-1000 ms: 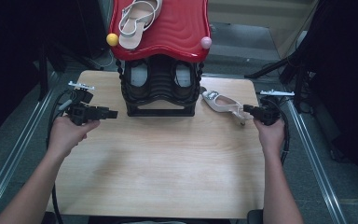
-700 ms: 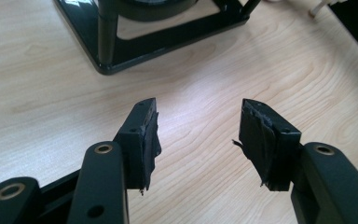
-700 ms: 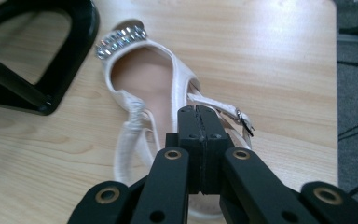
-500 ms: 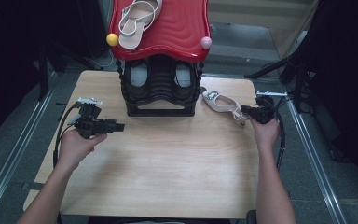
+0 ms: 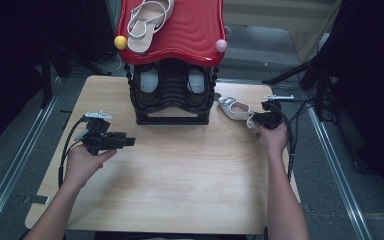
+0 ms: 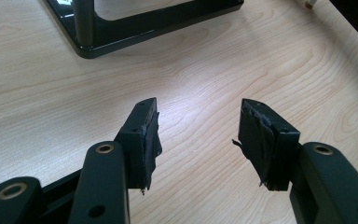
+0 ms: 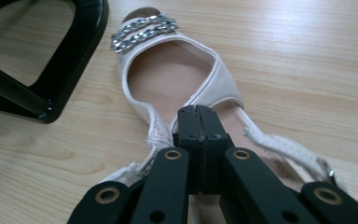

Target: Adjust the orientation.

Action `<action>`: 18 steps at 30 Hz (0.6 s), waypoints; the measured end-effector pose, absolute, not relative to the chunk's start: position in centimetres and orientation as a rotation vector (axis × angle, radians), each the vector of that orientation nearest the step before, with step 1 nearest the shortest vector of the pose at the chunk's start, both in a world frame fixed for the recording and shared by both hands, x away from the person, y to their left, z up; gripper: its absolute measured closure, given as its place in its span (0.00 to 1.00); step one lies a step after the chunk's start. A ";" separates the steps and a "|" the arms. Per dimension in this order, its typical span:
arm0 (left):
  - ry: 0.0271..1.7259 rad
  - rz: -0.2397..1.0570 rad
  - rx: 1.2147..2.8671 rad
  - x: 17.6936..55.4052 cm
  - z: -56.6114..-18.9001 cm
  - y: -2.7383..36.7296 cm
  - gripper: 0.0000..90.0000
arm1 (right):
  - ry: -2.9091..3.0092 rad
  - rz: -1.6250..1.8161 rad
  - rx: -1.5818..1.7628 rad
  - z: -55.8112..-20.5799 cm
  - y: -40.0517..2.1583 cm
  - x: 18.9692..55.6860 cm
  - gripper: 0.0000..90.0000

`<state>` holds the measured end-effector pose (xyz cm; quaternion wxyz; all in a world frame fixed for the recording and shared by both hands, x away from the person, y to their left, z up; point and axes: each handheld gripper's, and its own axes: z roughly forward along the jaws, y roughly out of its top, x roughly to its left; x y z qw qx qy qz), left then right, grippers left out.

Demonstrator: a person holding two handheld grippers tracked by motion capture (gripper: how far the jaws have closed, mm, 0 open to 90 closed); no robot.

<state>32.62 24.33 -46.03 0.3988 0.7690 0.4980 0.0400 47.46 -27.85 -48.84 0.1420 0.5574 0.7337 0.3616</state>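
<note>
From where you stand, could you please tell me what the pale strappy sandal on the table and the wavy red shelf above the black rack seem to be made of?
The pale strappy sandal looks like smooth cream leather or imitation leather, with a silvery chain band across the toe, seemingly metal by its glint. The wavy red shelf looks like wood under glossy red stain or lacquer: grain lines show through, though printed plastic is possible.

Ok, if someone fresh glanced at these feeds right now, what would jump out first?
Probably the red wavy top of the shoe rack at the table's far edge, with a pale sandal lying on it. Next, the white sandal with the chain trim on the table right of the rack, where the right tool sits shut over its heel end. The left tool hangs open above bare wood.
</note>
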 end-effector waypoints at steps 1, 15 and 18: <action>1.261 0.104 1.949 32.6 -46.1 24.3 0.54 | 2.127 1.037 1.610 -48.8 -27.6 47.4 1.00; 1.278 0.087 1.966 32.5 -46.8 24.7 0.53 | 2.152 1.062 1.606 -48.3 -25.1 46.0 0.99; 1.282 0.084 1.965 32.5 -46.8 24.8 0.53 | 2.145 1.044 1.614 -48.3 -24.9 46.0 0.98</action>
